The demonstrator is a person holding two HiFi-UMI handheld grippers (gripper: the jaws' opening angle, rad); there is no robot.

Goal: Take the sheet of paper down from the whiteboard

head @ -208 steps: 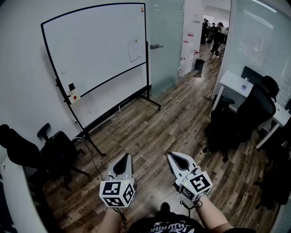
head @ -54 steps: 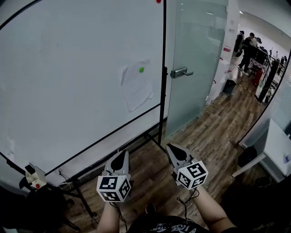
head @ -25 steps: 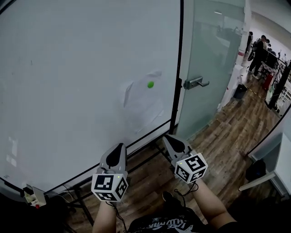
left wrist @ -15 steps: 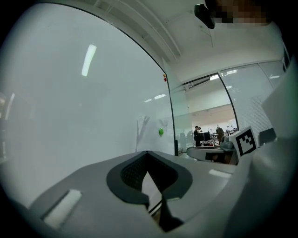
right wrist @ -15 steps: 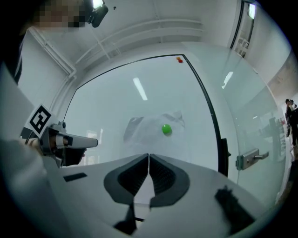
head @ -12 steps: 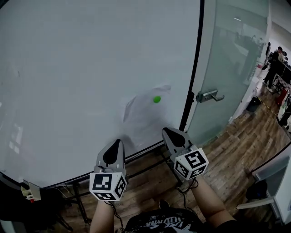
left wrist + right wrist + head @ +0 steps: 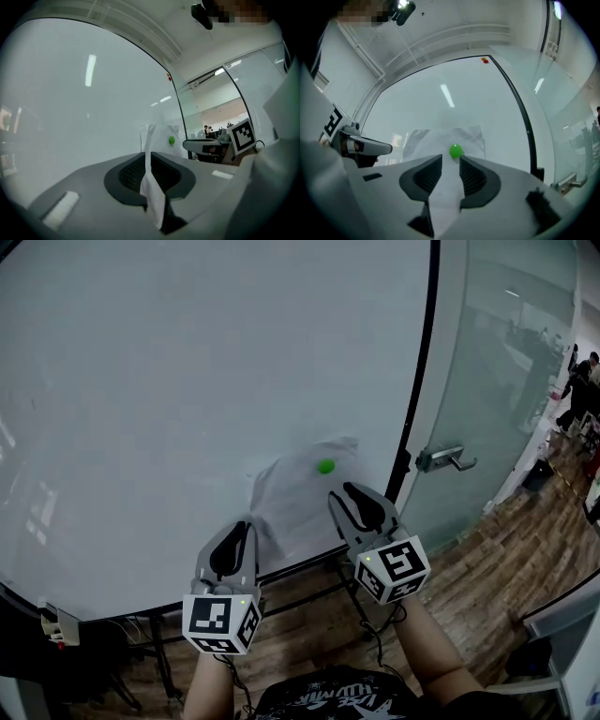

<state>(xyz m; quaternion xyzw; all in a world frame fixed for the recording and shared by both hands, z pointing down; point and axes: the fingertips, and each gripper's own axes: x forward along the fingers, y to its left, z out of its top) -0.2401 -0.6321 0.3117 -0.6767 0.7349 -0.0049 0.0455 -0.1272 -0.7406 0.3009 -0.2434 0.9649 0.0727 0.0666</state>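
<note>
**Operator:** Where do my jaws stand?

**Spotter:** Your right gripper [image 7: 450, 161] has just opened wide, framing the green magnet [image 7: 455, 151]. Your left gripper [image 7: 147, 158] has just parted slightly, in line with the curled left edge of the sheet [image 7: 298, 498]. The sheet remains pinned to the whiteboard [image 7: 187, 381], and neither gripper holds anything.

**Operator:** Risk?

**Spotter:** If you pull the magnet before your left grips, the sheet falls. A second ago both were shut, below the sheet.

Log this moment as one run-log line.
paper: pinned on whiteboard by green magnet | left gripper: jaws just opening, at paper's left edge, no grip | right gripper: jaws just opening, below magnet, no grip
</note>
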